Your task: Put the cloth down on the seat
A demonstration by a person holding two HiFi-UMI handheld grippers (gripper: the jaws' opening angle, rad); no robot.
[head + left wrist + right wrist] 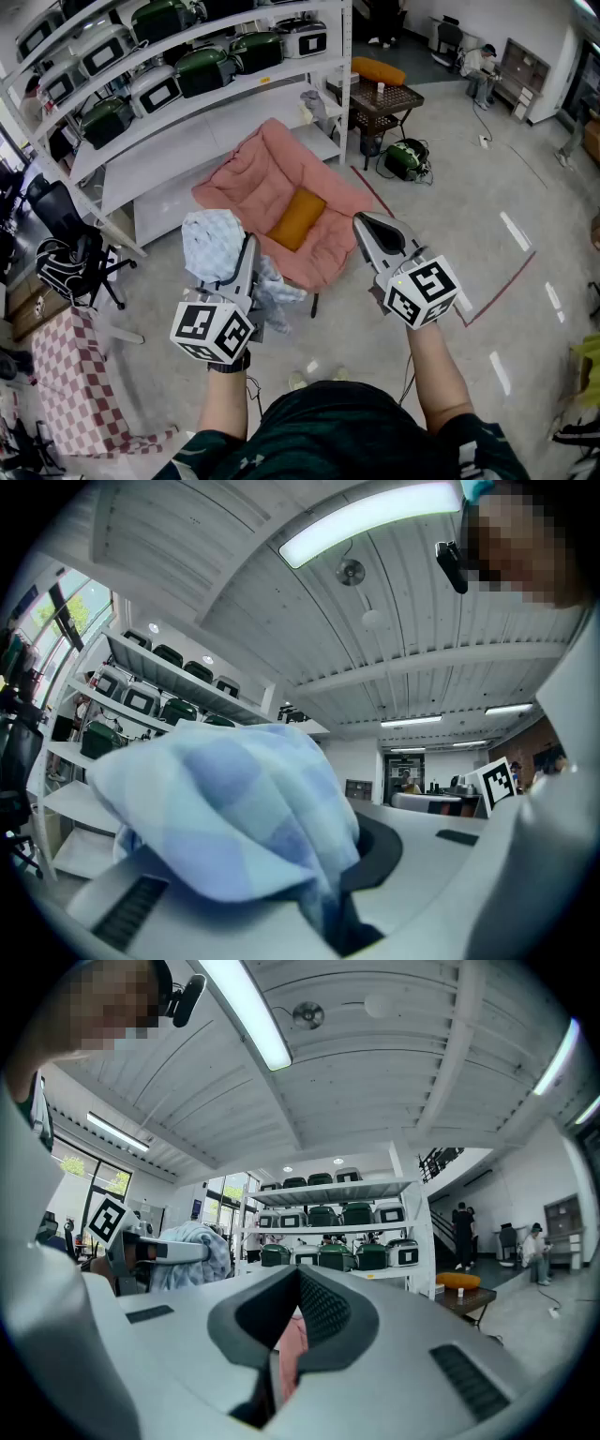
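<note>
- Looking down from the head view, the left gripper (247, 251) pinches a cloth (212, 244) tight between its jaws.
- That cloth is light blue with white checks. It is all bunched up in a soft lump, and one end hangs down under the gripper.
- It is up in the air, by the front left edge of the pink seat (253, 169), not lying on it.
- An orange pillow (298, 218) lies in the middle of the seat.
- The right gripper (364, 225) is over the seat's right edge, with its jaws pressed together and nothing in them.
- From the left gripper view, the cloth (225, 817) fills most of the picture. It puffs up over the jaws in big folds, and a thin bit is squeezed down where the jaws meet.
- From the right gripper view, the jaw tips touch, and a strip of pink shows in the slit below them. The cloth (192, 1246) shows far left, and a white rack (328, 1232) with green and white machines stands behind.
</note>
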